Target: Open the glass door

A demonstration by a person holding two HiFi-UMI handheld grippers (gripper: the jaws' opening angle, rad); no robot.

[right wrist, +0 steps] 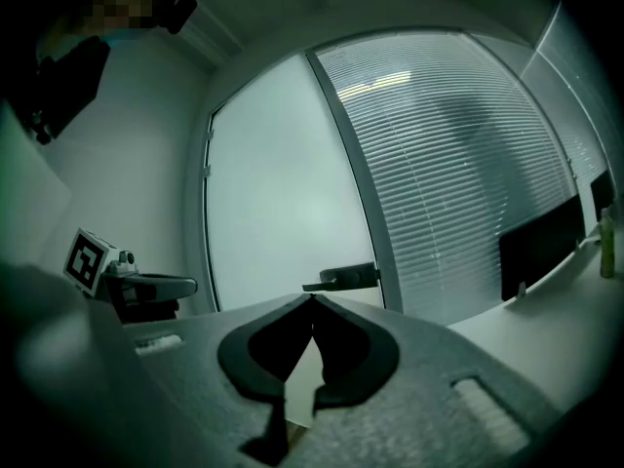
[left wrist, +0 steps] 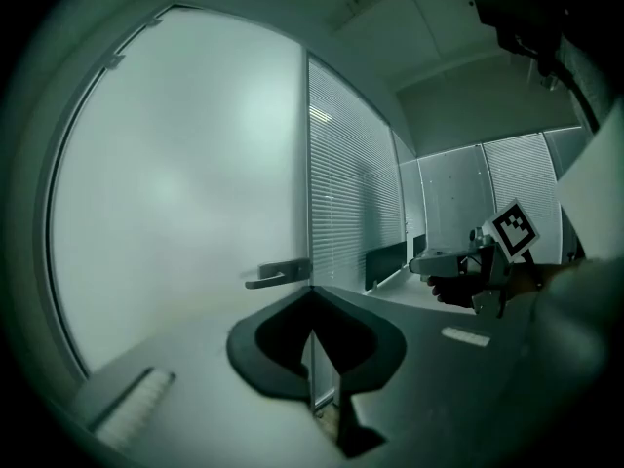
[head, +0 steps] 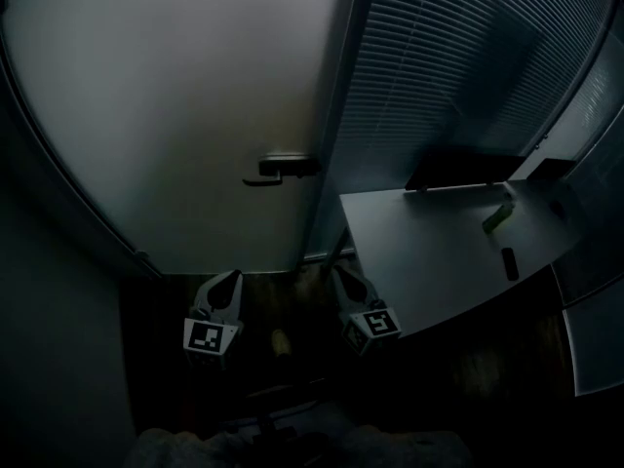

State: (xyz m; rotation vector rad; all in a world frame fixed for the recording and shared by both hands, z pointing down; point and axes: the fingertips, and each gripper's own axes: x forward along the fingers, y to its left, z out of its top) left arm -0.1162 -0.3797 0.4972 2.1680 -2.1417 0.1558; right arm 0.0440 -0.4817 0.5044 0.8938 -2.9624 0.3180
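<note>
At 12 o'clock in the head view, glass door (head: 175, 115) stands shut, lever handle (head: 278, 167) untouched. Low at 6 o'clock, left gripper (head: 230, 279) and right gripper (head: 339, 273) sit well apart from it, both jaws clenched and empty. Judged: nothing done yet; reach, press and swing remain.

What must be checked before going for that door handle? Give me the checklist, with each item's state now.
1. Door handle in view, nothing on it: ok.
2. Glass door unlocked: cannot tell.
3. Left hand-held gripper empty: ok.
4. Right hand-held gripper empty: ok.
5. Jaws apart to take the handle: not ok, both pairs are together.
6. A hand-held gripper at the handle: not ok, both are short of it.
</note>
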